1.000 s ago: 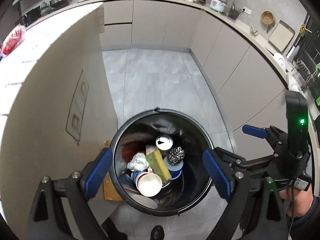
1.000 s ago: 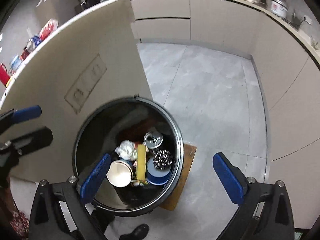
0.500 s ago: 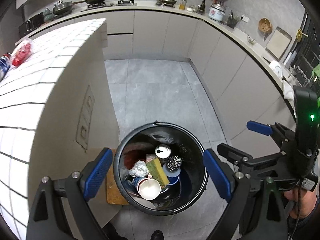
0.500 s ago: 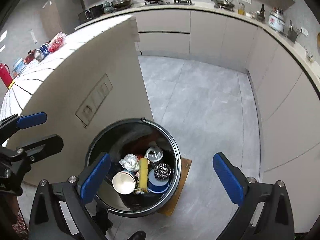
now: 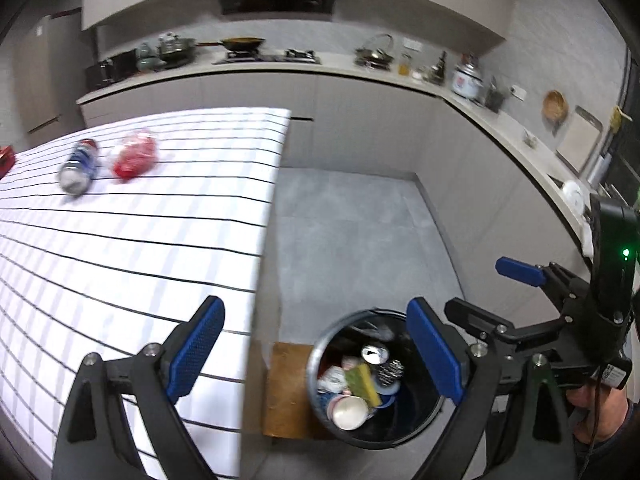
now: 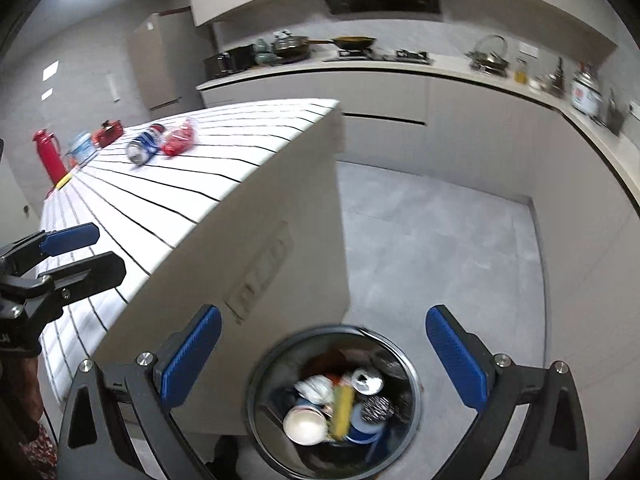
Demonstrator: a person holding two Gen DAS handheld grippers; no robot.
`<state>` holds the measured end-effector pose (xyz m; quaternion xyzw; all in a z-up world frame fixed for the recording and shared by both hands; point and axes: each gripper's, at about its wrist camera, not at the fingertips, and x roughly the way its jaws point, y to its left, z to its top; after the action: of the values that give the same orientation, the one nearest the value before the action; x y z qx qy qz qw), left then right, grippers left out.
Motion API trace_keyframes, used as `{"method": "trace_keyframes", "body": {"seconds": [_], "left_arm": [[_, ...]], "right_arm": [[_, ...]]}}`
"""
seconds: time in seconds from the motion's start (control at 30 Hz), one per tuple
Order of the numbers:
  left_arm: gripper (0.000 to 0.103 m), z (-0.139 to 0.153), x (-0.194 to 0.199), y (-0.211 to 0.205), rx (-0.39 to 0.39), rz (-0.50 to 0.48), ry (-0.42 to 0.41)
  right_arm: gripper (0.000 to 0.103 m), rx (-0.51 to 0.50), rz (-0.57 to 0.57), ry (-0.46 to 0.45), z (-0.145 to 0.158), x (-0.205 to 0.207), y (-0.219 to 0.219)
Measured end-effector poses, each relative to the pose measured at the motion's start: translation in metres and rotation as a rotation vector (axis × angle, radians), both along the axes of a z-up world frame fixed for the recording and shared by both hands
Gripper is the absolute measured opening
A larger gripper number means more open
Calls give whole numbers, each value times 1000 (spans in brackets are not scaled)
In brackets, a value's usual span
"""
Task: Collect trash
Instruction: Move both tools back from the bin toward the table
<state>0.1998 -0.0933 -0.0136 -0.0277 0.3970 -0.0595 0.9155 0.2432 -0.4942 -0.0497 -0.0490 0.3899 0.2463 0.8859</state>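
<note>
A black trash bin [image 5: 420, 432] stands on the floor beside the white tiled counter [image 5: 160, 248]; it holds a paper cup, a yellow sponge, a can and a steel scrubber. It also shows in the right wrist view [image 6: 412, 384]. A blue can [image 5: 79, 165] and a red crumpled wrapper [image 5: 135, 156] lie far back on the counter; the right wrist view shows the can [image 6: 145, 148] and wrapper [image 6: 180, 141] too. My left gripper [image 5: 316, 354] is open and empty, high above the counter edge and bin. My right gripper [image 6: 326, 360] is open and empty above the bin.
A wooden board [image 5: 286, 388] lies under the bin by the counter's side. A red thermos [image 6: 50, 158], a glass jar [image 6: 82, 148] and a red box [image 6: 107, 132] stand at the counter's far end. Kitchen cabinets [image 5: 380, 120] with cookware line the back and right walls.
Both grippers have risen and tilted up from over the bin. The bin now sits low in both views and the counter top with the can and wrapper has come into sight.
</note>
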Motion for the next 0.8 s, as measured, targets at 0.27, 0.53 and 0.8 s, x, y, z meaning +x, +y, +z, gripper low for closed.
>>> {"method": "trace_keyframes", "body": {"seconds": [0.27,0.53,0.8], "left_arm": [[93,1,4,86,-2,128,-24],[93,-1,36,192,-36,234,-33],[93,-12,93,285,-51,283,-15]], "right_arm": [[103,-57,75,-27,21,7,85],[103,-67,66,-39,36,32,173],[103,-102,54,-14,25,77,272]]}}
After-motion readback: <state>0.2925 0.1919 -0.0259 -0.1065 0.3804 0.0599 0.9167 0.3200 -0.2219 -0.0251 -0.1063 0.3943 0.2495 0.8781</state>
